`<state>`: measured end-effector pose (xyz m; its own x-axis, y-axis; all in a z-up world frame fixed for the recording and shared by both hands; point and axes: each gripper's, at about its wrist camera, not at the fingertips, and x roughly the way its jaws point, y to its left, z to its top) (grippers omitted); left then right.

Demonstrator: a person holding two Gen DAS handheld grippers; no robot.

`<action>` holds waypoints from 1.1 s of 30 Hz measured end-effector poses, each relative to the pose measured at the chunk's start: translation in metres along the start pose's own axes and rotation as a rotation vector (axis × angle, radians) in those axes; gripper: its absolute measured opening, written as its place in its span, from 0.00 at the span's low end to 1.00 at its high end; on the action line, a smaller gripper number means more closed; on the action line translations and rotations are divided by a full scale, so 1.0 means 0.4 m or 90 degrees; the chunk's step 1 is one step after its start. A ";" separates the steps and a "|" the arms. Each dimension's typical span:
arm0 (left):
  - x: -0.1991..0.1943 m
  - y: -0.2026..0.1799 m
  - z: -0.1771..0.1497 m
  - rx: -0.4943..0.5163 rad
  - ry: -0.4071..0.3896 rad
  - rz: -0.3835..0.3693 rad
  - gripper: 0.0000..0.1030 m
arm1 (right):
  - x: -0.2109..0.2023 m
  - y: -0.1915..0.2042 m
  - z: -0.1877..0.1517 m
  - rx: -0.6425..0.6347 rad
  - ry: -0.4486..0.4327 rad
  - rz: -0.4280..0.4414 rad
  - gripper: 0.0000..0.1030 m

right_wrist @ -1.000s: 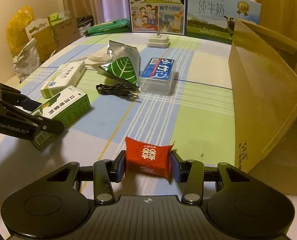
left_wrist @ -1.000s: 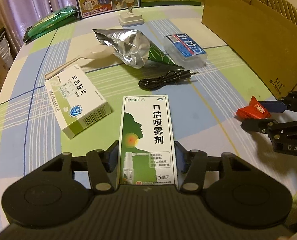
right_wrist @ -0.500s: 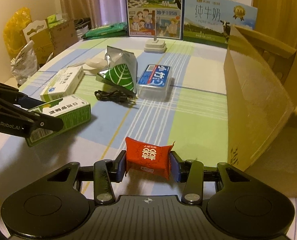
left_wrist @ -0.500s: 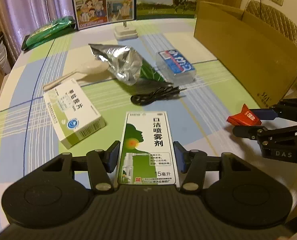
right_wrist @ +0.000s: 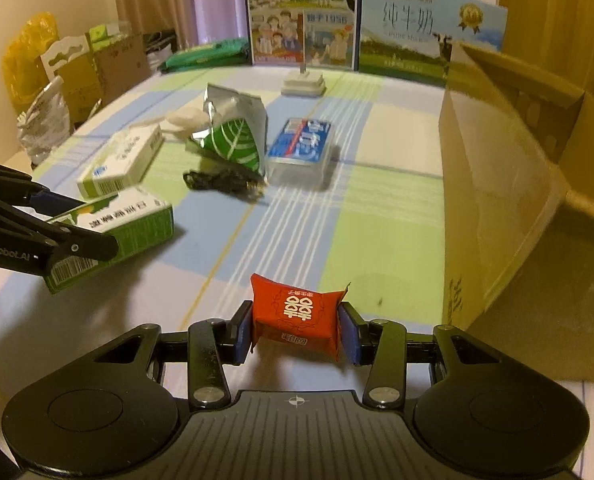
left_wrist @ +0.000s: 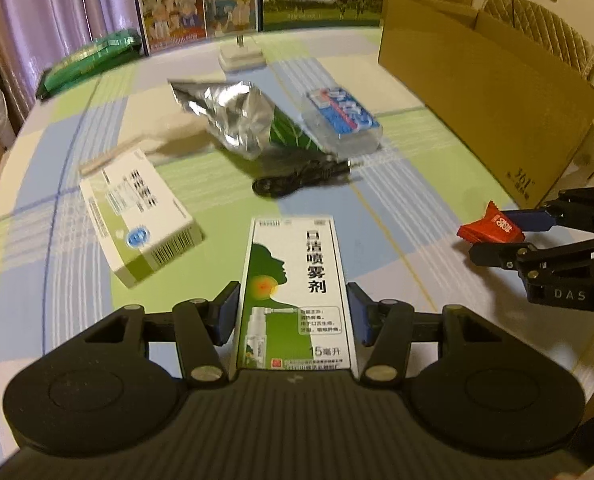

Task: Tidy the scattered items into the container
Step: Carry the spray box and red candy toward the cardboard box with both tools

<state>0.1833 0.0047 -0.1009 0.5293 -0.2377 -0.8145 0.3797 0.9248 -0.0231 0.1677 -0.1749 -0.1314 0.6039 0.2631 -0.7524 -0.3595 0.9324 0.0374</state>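
The left gripper [left_wrist: 293, 316] stays clamped on a green-and-white spray box [left_wrist: 295, 292], the right gripper [right_wrist: 295, 330] on a red sachet [right_wrist: 297, 314]. Both loads have risen off the checked table [right_wrist: 381, 236] within the last second, a likely carry toward the open cardboard box [right_wrist: 497, 184] alongside.

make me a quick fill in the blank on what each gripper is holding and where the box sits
The left hand-held gripper is shut on the green and white ____ box.
The right hand-held gripper grips a candy wrapped in ____.
The cardboard box stands to the ____ of the candy.

Missing words: spray; red; right
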 end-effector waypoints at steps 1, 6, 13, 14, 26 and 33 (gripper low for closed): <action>0.008 0.001 -0.002 -0.003 0.008 -0.001 0.49 | 0.006 -0.002 -0.004 0.003 0.005 0.000 0.40; 0.033 -0.011 0.001 0.014 0.015 0.007 0.52 | 0.012 -0.012 -0.016 0.018 0.002 0.005 0.42; 0.062 -0.035 0.007 0.042 0.027 0.027 0.51 | 0.013 -0.016 -0.016 0.025 -0.001 0.006 0.50; 0.062 -0.035 0.009 0.042 0.027 0.026 0.49 | 0.012 -0.016 -0.015 0.029 0.000 0.007 0.52; 0.037 -0.030 0.016 0.033 0.018 0.018 0.49 | 0.013 -0.001 -0.010 0.016 0.003 -0.018 0.40; -0.011 -0.042 0.046 0.021 -0.024 0.001 0.49 | -0.018 0.003 0.001 0.004 -0.026 -0.030 0.38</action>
<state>0.1883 -0.0154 -0.0863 0.5573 -0.2483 -0.7923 0.4035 0.9150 -0.0029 0.1631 -0.1757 -0.1256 0.6483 0.2290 -0.7262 -0.3257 0.9455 0.0075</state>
